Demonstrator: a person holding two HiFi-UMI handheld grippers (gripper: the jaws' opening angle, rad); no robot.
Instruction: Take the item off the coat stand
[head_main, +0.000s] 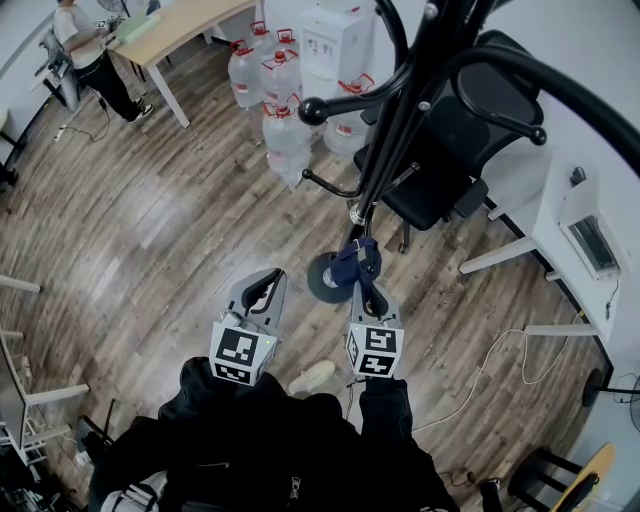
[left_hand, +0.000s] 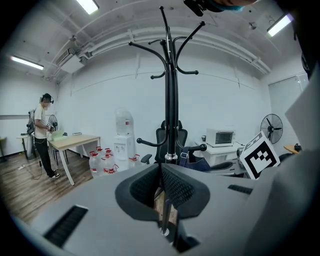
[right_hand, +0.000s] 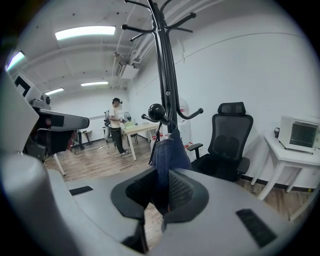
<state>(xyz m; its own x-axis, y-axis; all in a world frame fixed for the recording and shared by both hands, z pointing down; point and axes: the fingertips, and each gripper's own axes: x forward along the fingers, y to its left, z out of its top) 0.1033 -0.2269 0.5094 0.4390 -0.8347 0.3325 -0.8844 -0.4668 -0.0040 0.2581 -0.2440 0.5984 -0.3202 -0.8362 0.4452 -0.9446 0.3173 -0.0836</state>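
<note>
A black coat stand (head_main: 385, 150) rises in front of me, its round base (head_main: 325, 278) on the wood floor. A dark blue denim item (head_main: 355, 260) hangs by a strap from one of its lower pegs. My right gripper (head_main: 362, 285) is shut on the lower part of that fabric. In the right gripper view the blue cloth (right_hand: 167, 155) runs down between the jaws of the right gripper (right_hand: 162, 192) from a ball-tipped peg (right_hand: 156, 112). My left gripper (head_main: 265, 285) hangs to the left of the base, shut and holding nothing. From the left gripper (left_hand: 161, 185) I see the stand (left_hand: 171, 100) and the blue item (left_hand: 192, 160) ahead.
A black office chair (head_main: 450, 170) stands just behind the stand. Several water bottles (head_main: 275, 90) and a white dispenser (head_main: 335, 40) lie beyond it. A person (head_main: 90, 55) stands by a wooden table (head_main: 170, 30) at far left. A white desk with a microwave (head_main: 590, 240) is at right.
</note>
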